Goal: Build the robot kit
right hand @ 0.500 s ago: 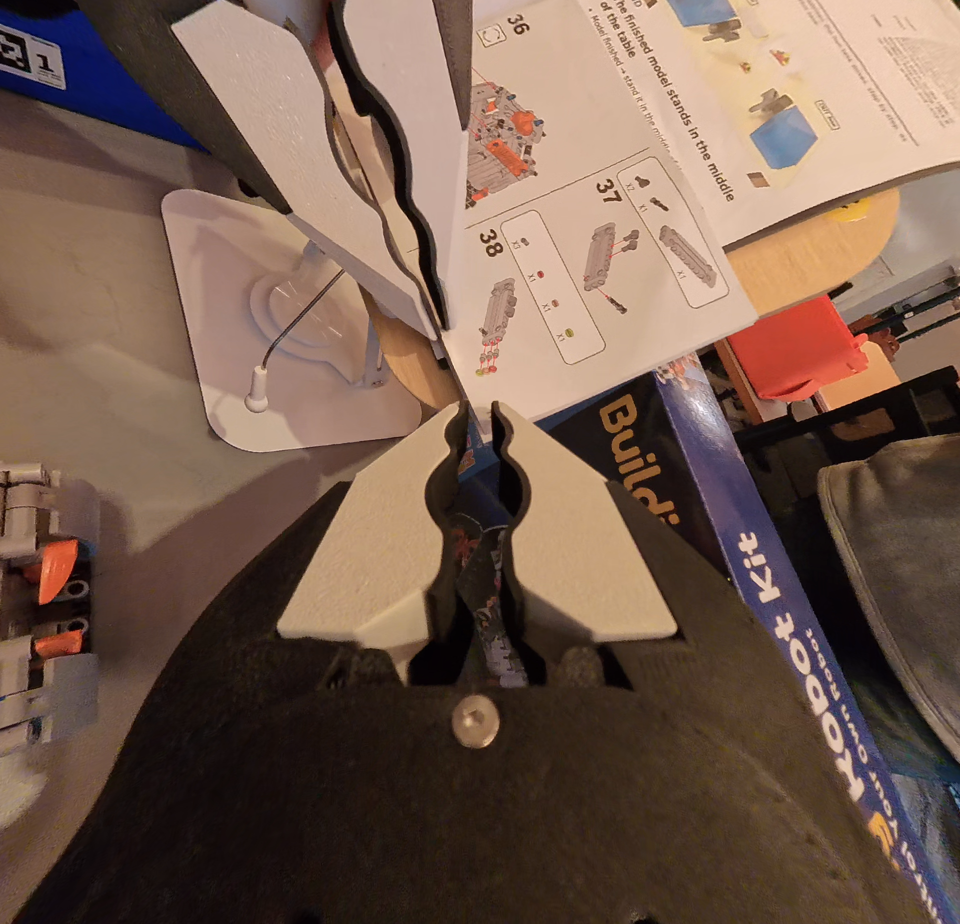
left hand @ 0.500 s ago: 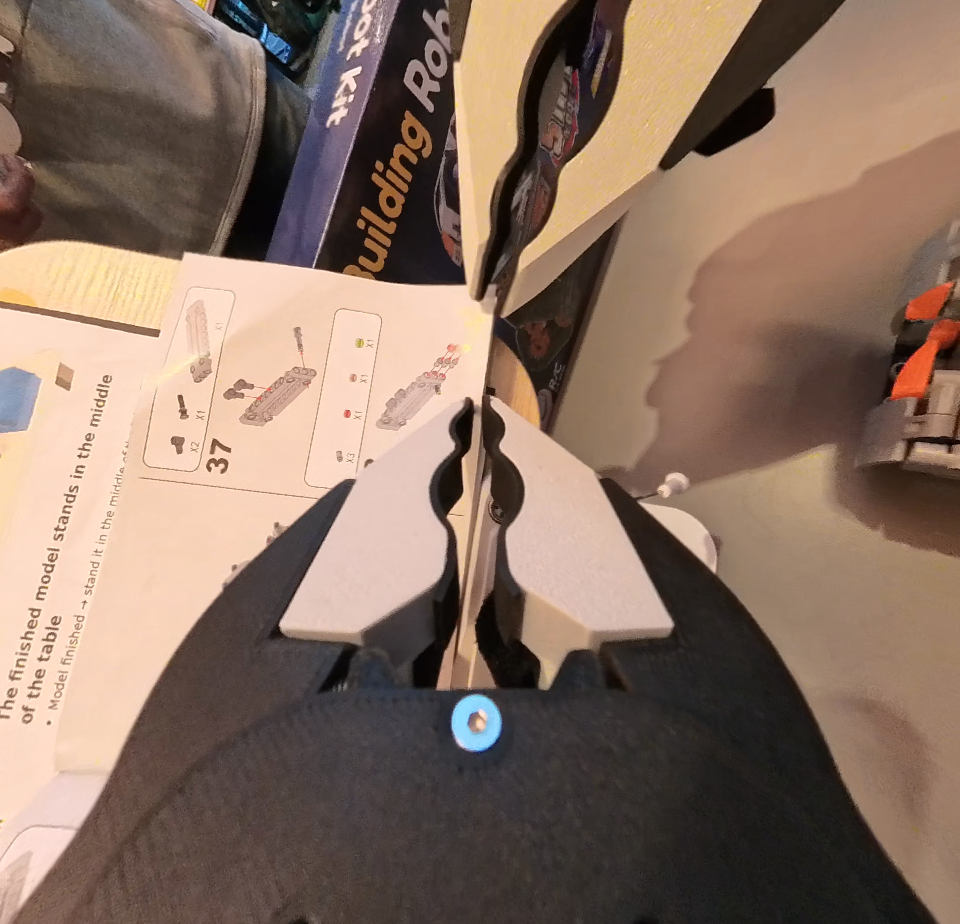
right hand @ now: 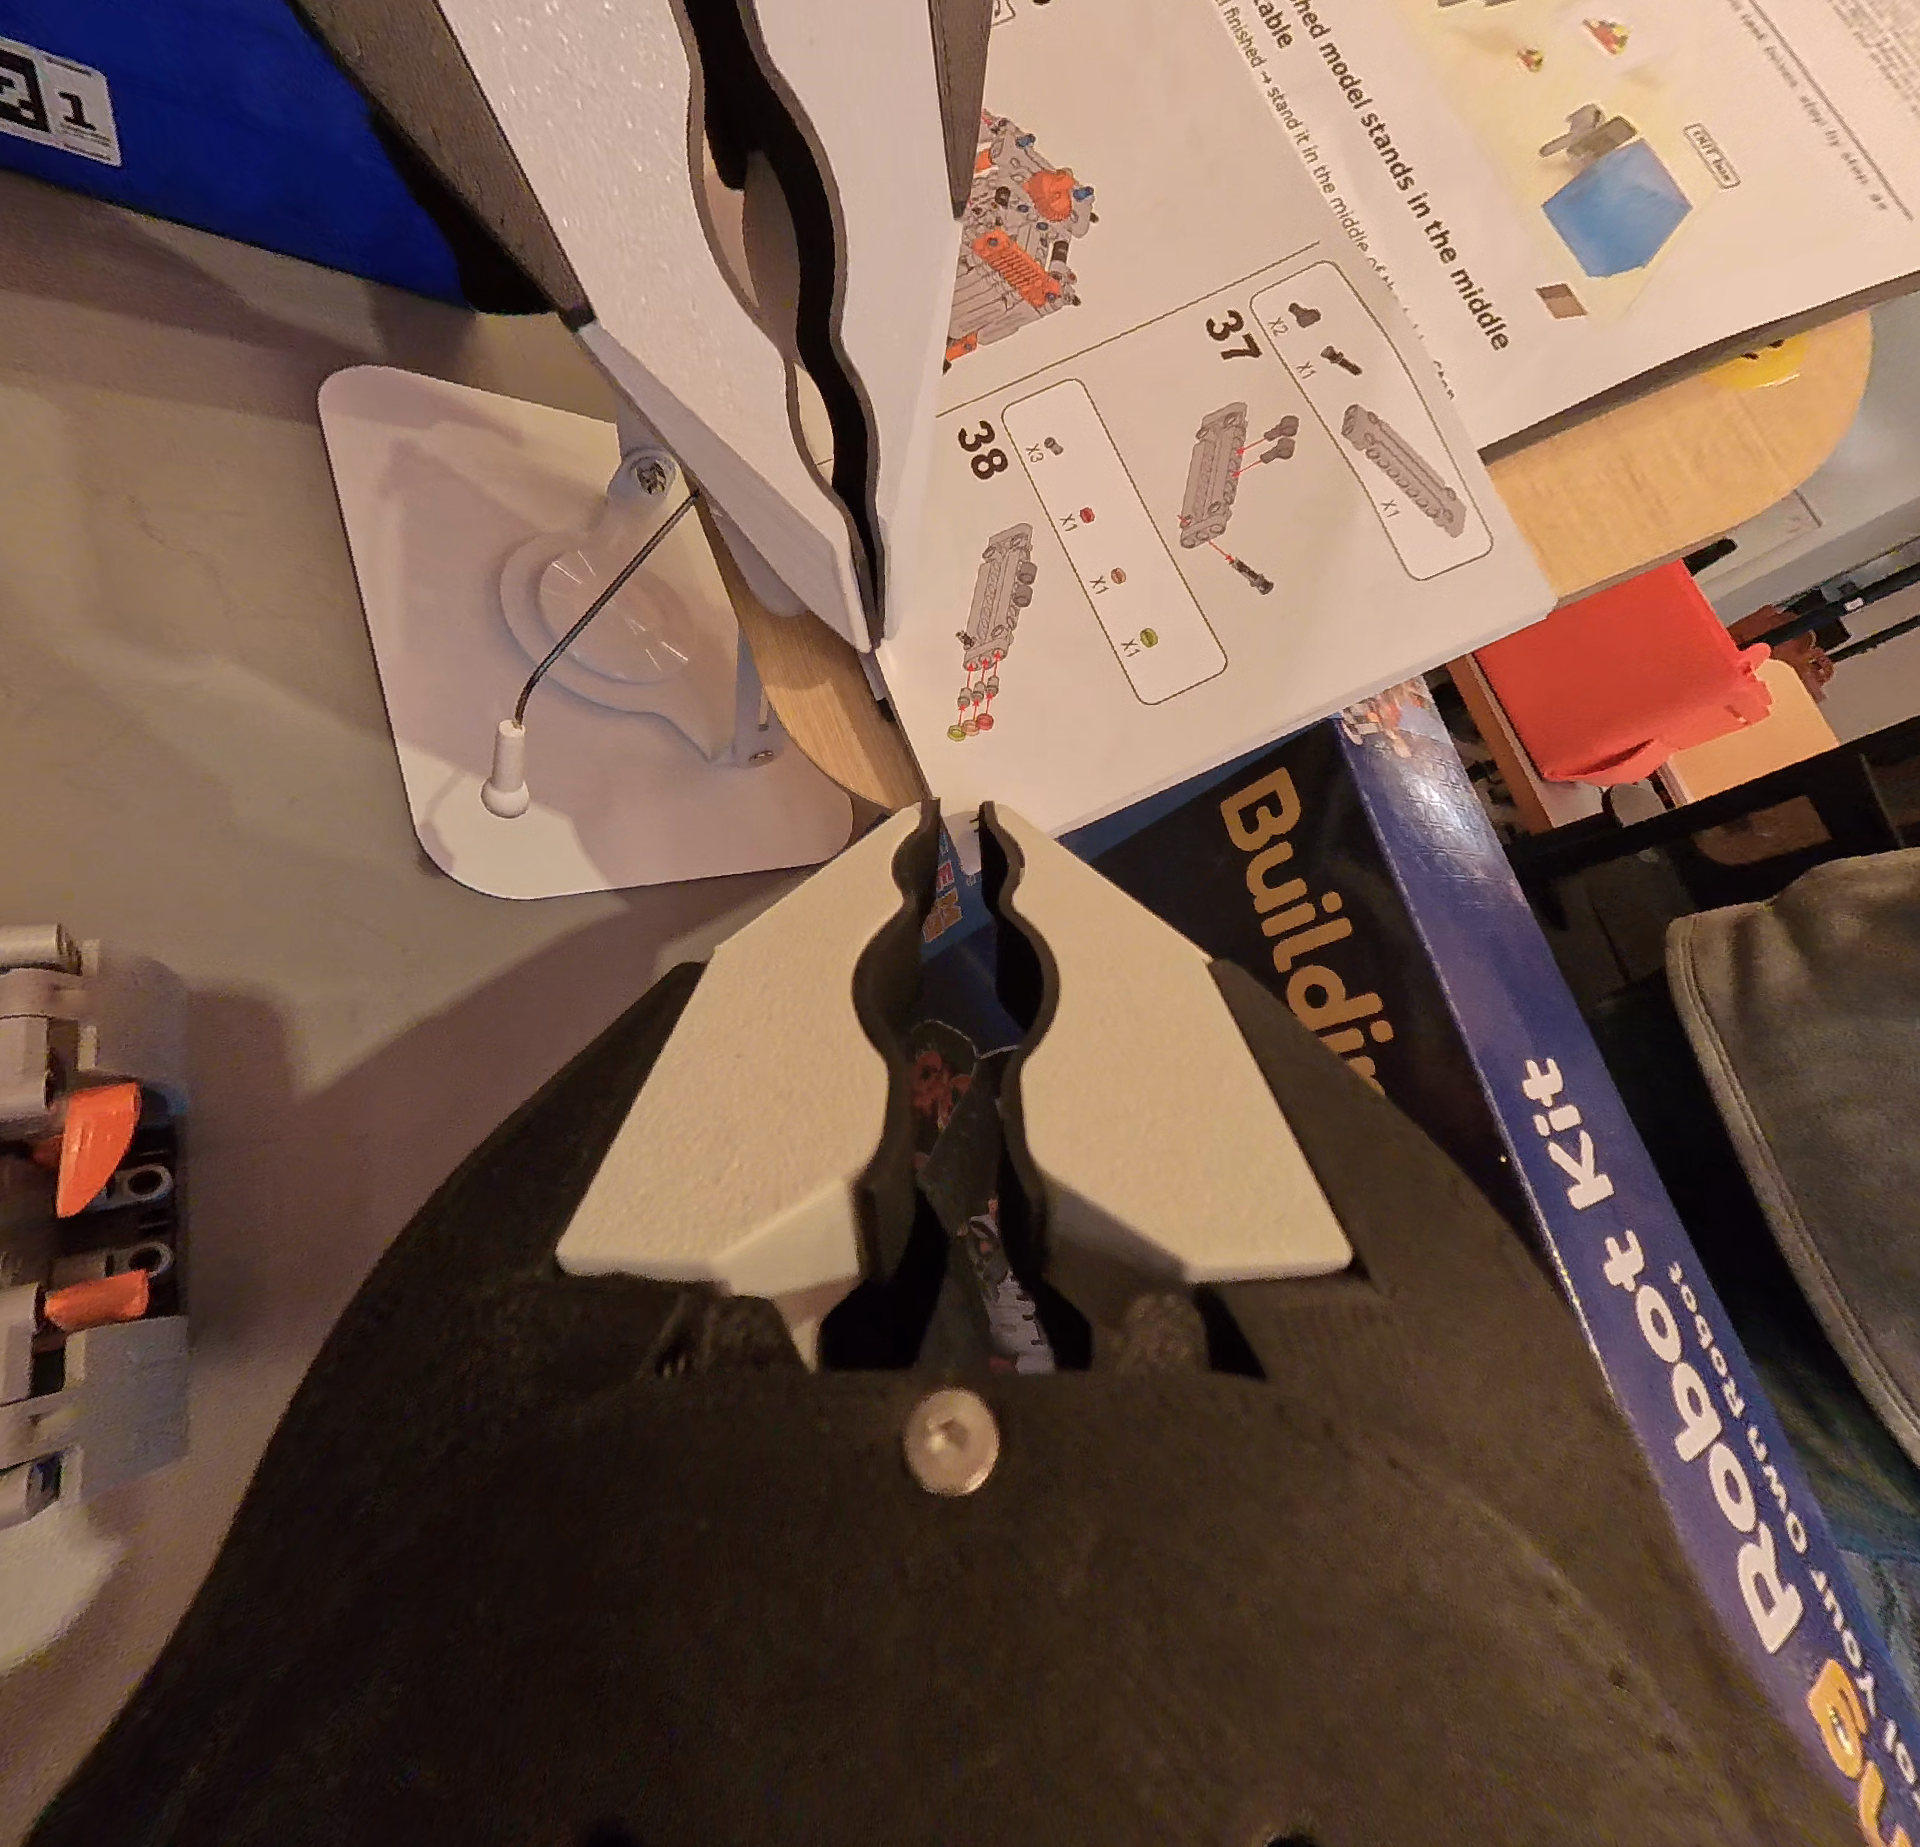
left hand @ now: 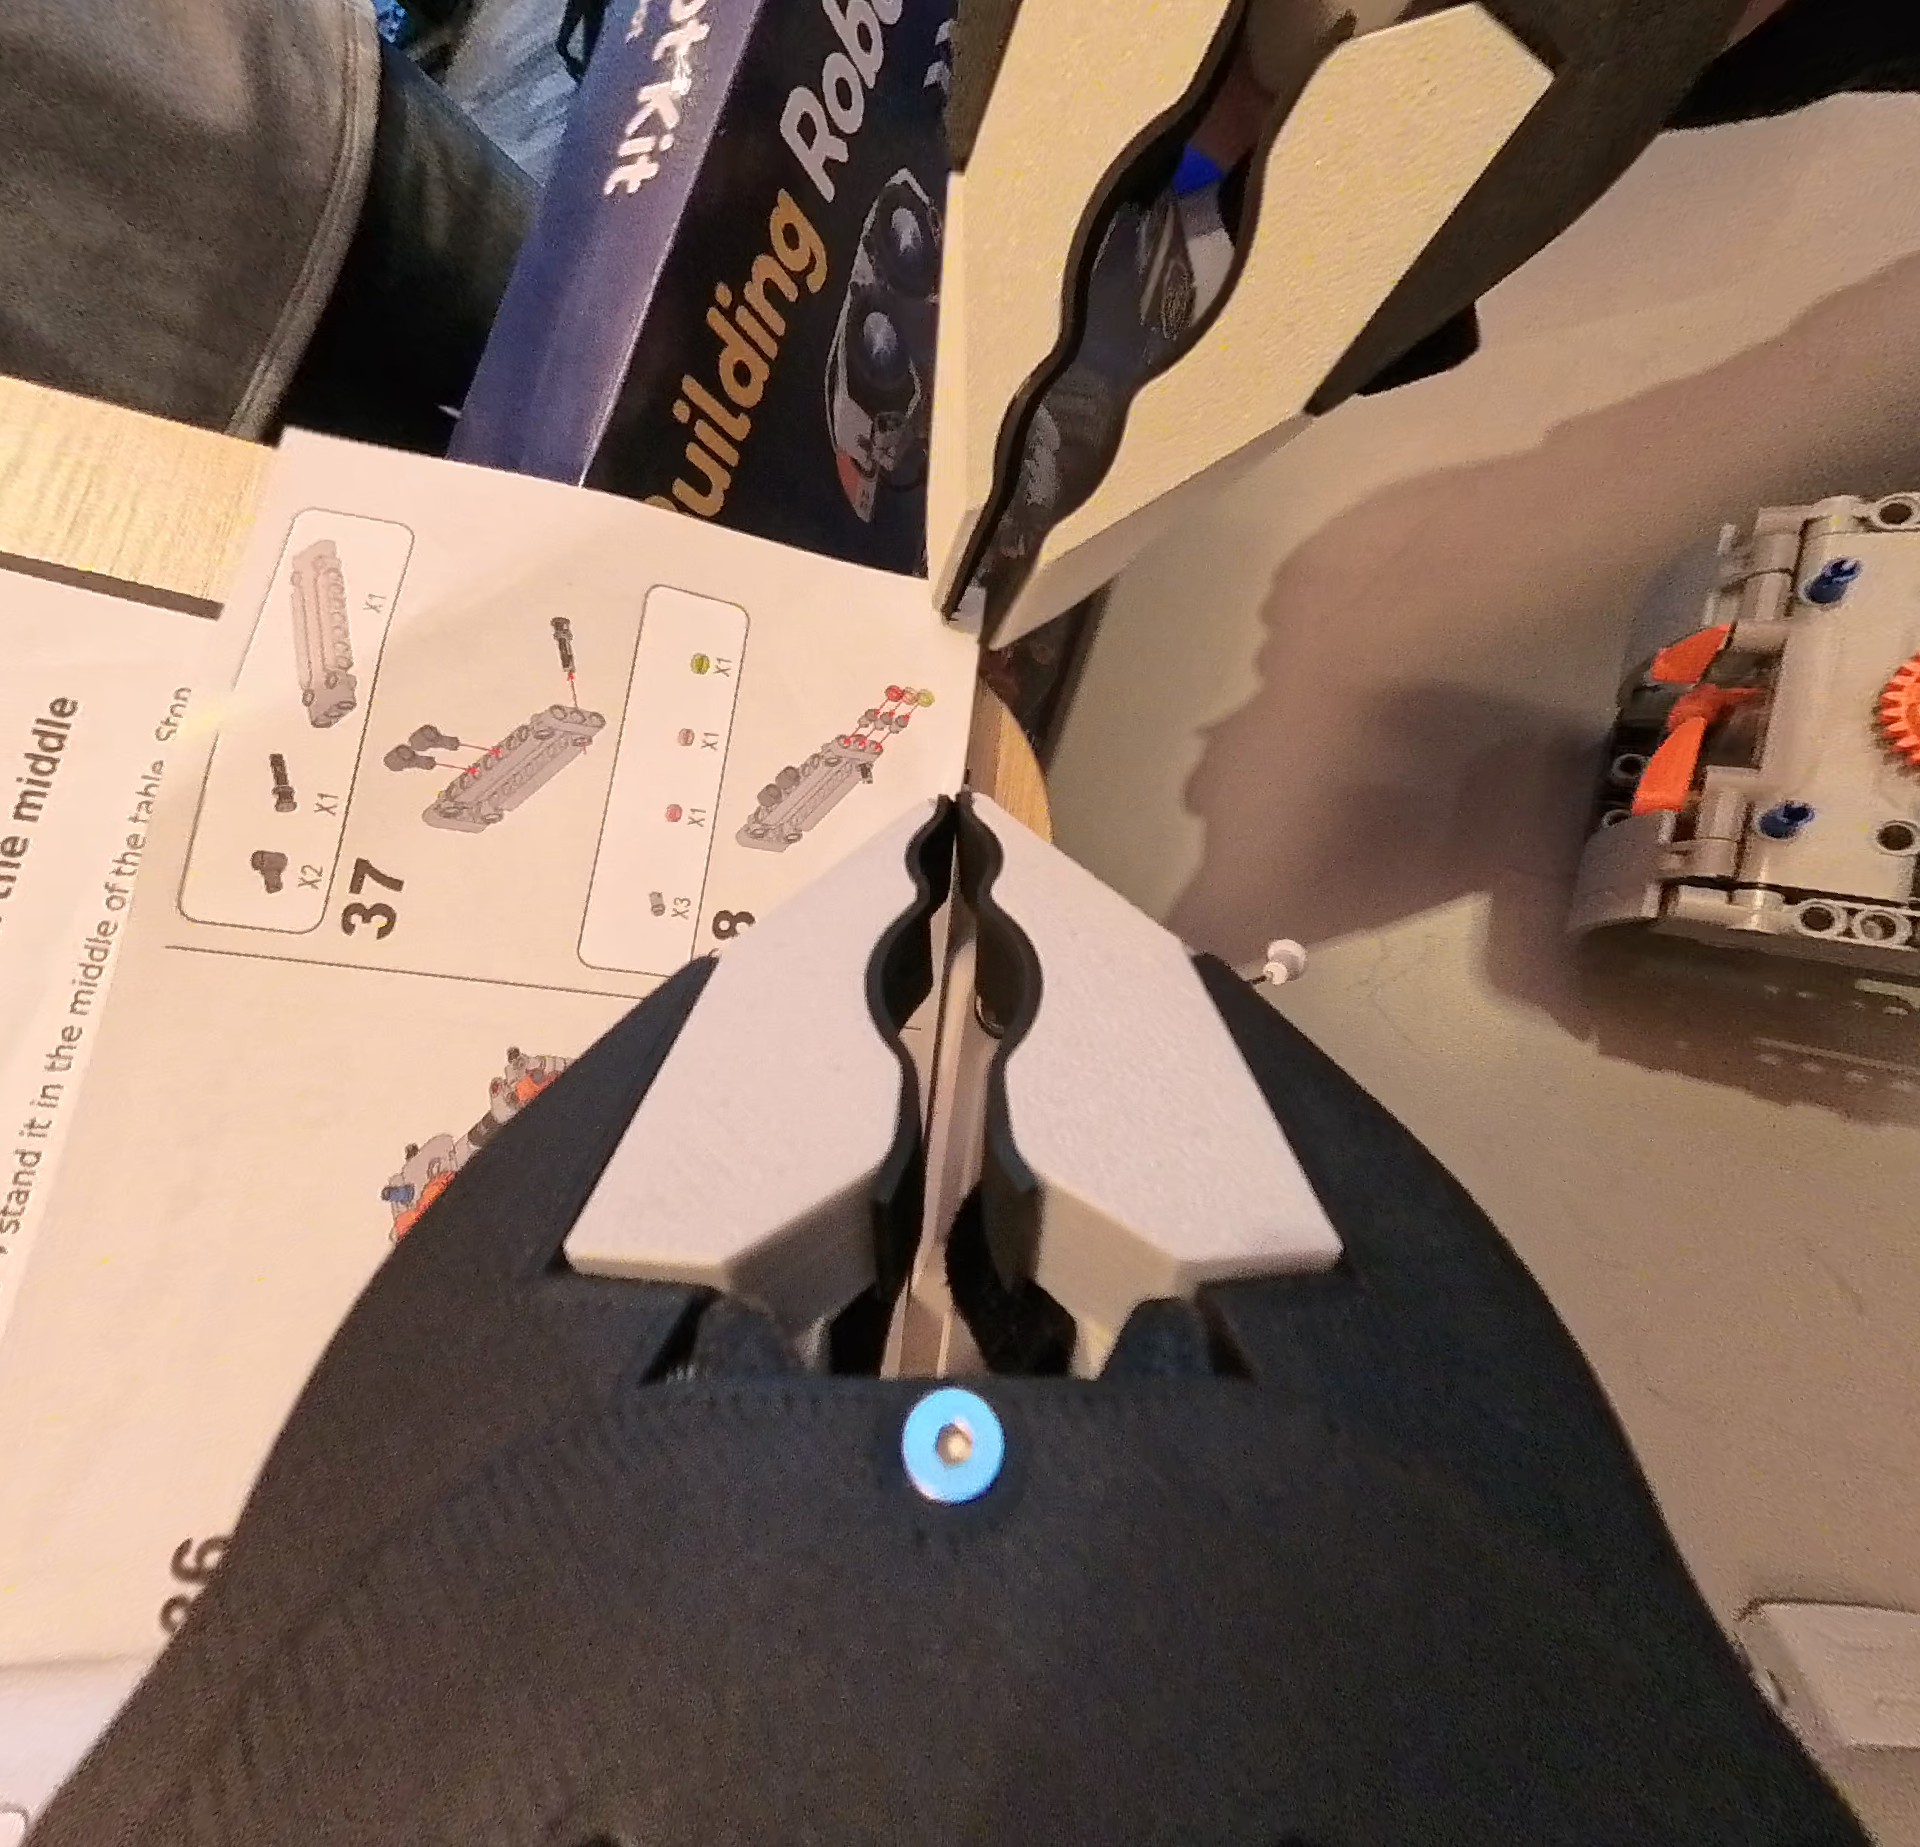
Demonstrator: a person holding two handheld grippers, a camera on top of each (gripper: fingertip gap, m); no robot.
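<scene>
Left wrist view: seen along the left hand-held gripper.
Left hand-held gripper (left hand: pixel 956 831): its two fingers are pressed together on the thin edge of the instruction page (left hand: pixel 520 758). The sheet runs edge-on between them.
Instruction page: it lies to the left, on a wooden board (left hand: pixel 1010 758), with small drawings of parts on it.
Right hand-held gripper (left hand: pixel 971 623): it comes in from the top. Its tips are at the far corner of the page.
Blue box (left hand: pixel 727 239): it sits behind the page.
Brick model (left hand: pixel 1766 758): grey and orange, on the counter (left hand: pixel 1455 1278) to the right, well apart from both grippers.

Right wrist view: seen along the right hand-held gripper.
Right hand-held gripper (right hand: pixel 956 815): its fingers are almost together, with a thin gap. Its tips are right at the page (right hand: pixel 1195 550) corner. I cannot tell if they pinch it.
Left hand-held gripper (right hand: pixel 873 634): it reaches down from the top, closed on the page edge.
White stand base (right hand: pixel 468 550): flat on the counter (right hand: pixel 208 758) to the left, with a bent wire on it.
Blue box (right hand: pixel 1455 1070): under the right gripper.
Red bin (right hand: pixel 1610 675): far right, behind the box.
</scene>
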